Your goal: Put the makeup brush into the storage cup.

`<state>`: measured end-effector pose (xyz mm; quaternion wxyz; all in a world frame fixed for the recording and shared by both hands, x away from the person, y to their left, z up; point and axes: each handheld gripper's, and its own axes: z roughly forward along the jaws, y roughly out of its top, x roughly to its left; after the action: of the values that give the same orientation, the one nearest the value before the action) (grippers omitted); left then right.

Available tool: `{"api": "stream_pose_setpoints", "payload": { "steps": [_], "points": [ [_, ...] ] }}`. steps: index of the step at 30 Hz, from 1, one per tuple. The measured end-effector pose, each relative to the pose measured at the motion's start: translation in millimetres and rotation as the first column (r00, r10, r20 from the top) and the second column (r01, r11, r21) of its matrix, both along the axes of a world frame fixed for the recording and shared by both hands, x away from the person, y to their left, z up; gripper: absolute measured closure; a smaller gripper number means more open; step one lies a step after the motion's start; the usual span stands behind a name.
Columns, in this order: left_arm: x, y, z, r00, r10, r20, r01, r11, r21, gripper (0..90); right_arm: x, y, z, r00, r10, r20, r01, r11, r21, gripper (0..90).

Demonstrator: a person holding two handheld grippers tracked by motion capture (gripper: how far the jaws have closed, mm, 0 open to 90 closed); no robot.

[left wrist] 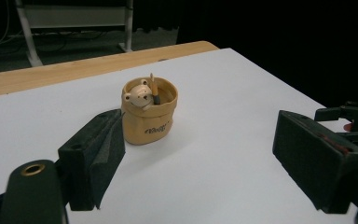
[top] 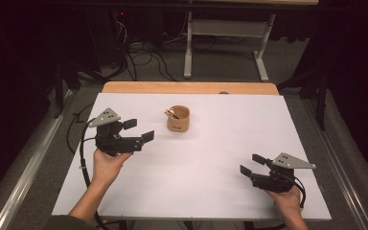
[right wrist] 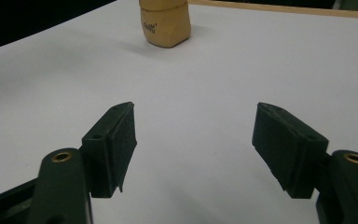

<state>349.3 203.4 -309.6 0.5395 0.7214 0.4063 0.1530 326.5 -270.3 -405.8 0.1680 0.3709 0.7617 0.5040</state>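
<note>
I take the tan pouch [top: 178, 120] as my landmark; it stands upright on the white table [top: 196, 191], toward the far side. A small bear figure [left wrist: 138, 95] and a pencil-like stick [left wrist: 154, 91] sit inside it. My left gripper [top: 140, 130] is just left of the pouch, jaws wide apart, holding nothing. My right gripper [top: 252, 164] is well right and nearer to me, also wide apart and empty.

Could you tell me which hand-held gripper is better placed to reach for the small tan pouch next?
Probably the left hand-held gripper: it is open, near the pouch and aimed at it. The right hand-held gripper, also open, sits farther off by the near table edge.
</note>
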Motion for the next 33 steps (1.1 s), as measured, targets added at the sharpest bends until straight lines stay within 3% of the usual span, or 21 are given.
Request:
{"api": "stream_pose_setpoints", "payload": {
  "steps": [33],
  "points": [
    [-13.2, 16.6, -14.4, 0.9994, 0.011, -0.032, -0.011, 0.9999, 0.009, 17.1, -0.1, 0.4, -0.3, 1.0000, 0.001, -0.004, -0.001, 1.000, -0.002, 32.2]
  ]
}}
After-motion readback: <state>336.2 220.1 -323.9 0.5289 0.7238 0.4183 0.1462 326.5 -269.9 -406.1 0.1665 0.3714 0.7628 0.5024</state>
